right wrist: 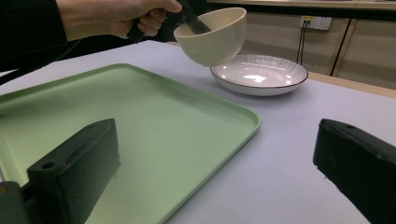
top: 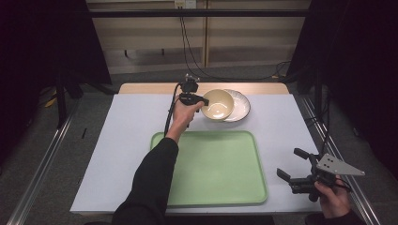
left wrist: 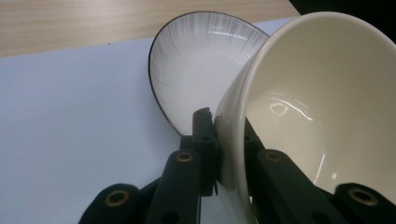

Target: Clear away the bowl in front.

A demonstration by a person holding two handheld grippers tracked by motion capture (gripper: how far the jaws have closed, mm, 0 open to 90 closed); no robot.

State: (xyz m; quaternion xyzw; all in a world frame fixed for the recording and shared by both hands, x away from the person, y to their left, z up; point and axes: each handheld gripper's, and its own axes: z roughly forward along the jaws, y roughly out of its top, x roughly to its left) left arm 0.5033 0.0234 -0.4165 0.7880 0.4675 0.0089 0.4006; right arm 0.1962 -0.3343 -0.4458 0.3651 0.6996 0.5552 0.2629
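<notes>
Left gripper [top: 202,100] is clamping the rim of the cream bowl [top: 218,104]: one jaw inside, one outside, pads pressing the wall. In the left gripper view the bowl [left wrist: 317,107] is sitting tilted, mouth facing sideways, rim pinched between the two black jaws. In the right gripper view the bowl [right wrist: 212,35] is hanging clear of the table, just above and beside the near edge of the plate [right wrist: 259,73], not touching it.

Right gripper [top: 290,165] is sitting at the near right corner of the table, jaws standing wide apart, nothing between them. It's well apart from the bowl.

Count: one bowl, one white plate [top: 240,105] with a dark rim and ribbed inner wall, one green tray [top: 216,168], two grippers.

Tray is lying flat near the person's edge, bare. Plate is resting beyond the tray's far right corner.

Table [top: 126,131] is wearing a pale grey-white cover; a light wood strip is showing along the far edge. Room is dim: dark curtains either side, pale wall panels behind, cables running down to the floor, metal rails flanking the table.
</notes>
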